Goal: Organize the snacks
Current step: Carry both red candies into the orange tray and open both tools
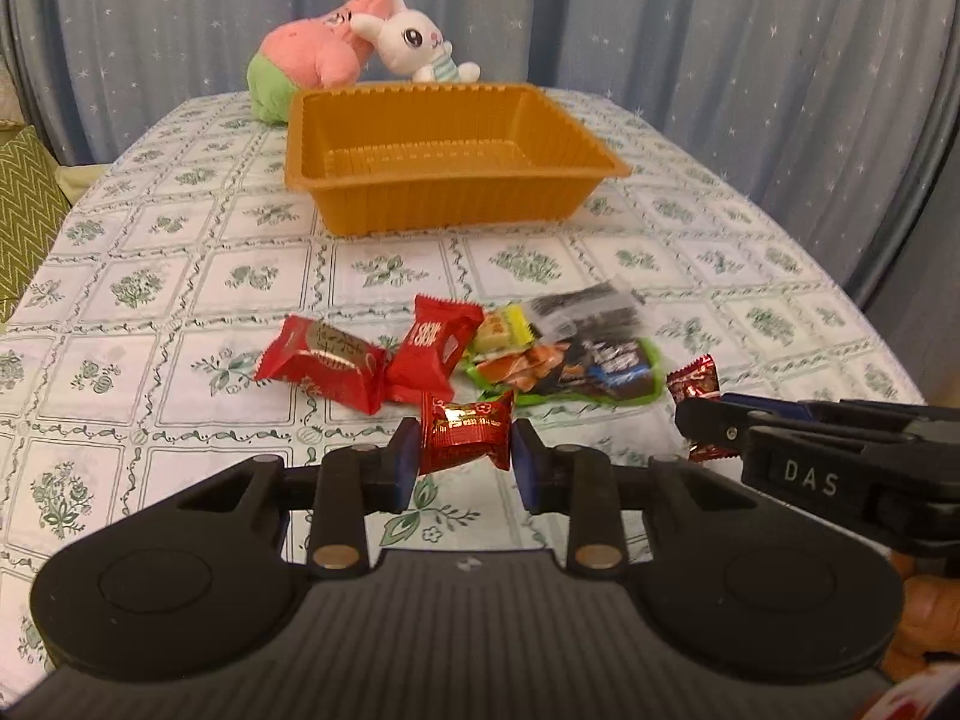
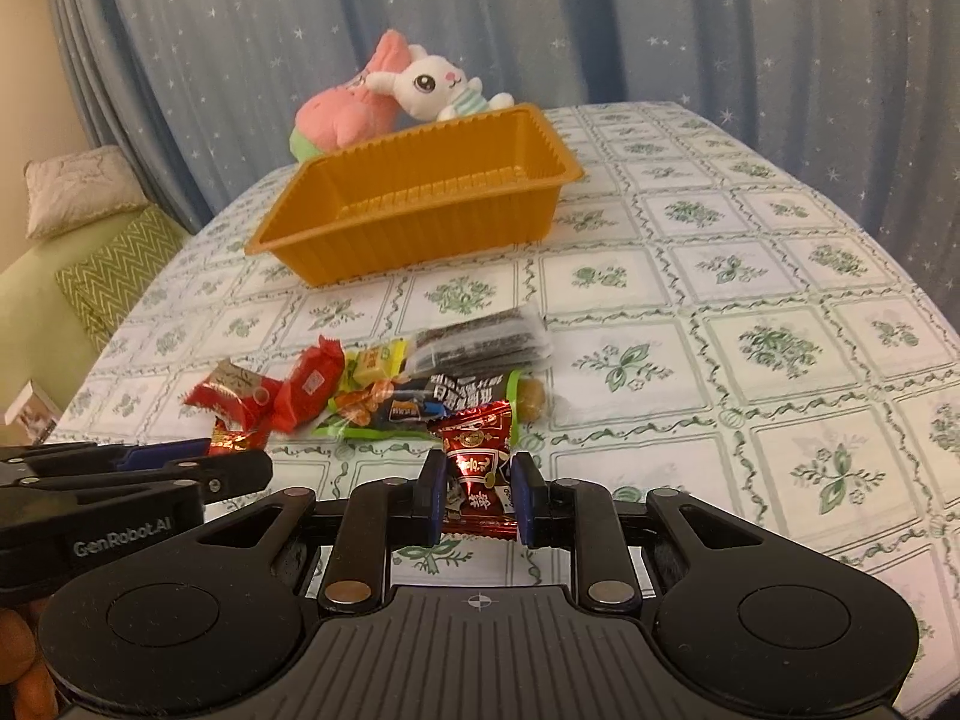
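We have a sweet in each gripper and an orange tray (image 1: pixel 456 180) waiting bare at the far side of the table. Our left gripper (image 1: pixel 462 459) has its blue pads closed against both sides of a shiny red candy (image 1: pixel 465 435) at the near edge of the snack pile. Our right gripper (image 2: pixel 477 489) pinches a dark red foil candy (image 2: pixel 477 462) in the same way, its jaws narrowed to the width of the wrapper. Whether either sweet has left the cloth we cannot tell.

We judge this to be the pick-up step, early in the job, since nothing lies in the tray. The next move calls for lifting both candies clear, carrying them over the pile and over the tray's ribbed near wall, then letting go inside.

The rest of the heap lies between us and the tray: two red packets (image 1: pixel 324 369), a yellow sweet (image 1: pixel 501 330), a green-edged bag (image 1: pixel 576 378) and a dark packet (image 1: pixel 585 309), some overlapping. A low carry could drag them along, so height matters. The two grippers work close together and could bump. Behind the tray sit a pink plush toy (image 1: pixel 312 54) and a white rabbit toy (image 1: pixel 414 42), out of the path, on the flowered tablecloth (image 1: pixel 690 252).
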`<state>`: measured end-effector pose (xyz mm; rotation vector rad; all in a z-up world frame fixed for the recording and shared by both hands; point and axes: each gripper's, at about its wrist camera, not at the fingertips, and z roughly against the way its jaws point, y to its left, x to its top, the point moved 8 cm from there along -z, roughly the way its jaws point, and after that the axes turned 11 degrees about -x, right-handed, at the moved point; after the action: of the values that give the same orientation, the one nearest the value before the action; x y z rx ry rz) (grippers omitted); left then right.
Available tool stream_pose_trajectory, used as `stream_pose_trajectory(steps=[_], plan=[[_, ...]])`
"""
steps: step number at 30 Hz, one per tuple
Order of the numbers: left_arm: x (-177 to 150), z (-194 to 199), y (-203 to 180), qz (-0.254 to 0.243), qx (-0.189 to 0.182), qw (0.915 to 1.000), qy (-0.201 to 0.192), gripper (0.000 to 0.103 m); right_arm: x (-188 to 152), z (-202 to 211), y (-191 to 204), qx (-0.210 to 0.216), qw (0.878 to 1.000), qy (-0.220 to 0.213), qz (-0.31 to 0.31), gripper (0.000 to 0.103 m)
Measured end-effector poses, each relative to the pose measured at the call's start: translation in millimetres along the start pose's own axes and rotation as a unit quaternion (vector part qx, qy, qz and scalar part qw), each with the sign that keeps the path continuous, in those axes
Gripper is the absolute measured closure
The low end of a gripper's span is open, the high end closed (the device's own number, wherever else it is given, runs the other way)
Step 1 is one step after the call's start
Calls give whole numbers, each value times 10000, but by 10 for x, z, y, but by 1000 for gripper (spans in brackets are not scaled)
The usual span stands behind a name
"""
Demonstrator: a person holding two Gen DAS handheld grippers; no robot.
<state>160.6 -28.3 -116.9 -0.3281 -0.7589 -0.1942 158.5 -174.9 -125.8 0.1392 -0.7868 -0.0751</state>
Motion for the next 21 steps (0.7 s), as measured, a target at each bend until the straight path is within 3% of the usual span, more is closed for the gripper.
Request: stream_pose_trajectory(steps=[8,21], plan=[[201,130,-93,46,-27,9999,-114,74,168,129,-84,-9,9999,-116,-38,80],[564,-15,-37,-11,-48,9999,-132,74,572,-3,-121,16,9997,-253,46,80]])
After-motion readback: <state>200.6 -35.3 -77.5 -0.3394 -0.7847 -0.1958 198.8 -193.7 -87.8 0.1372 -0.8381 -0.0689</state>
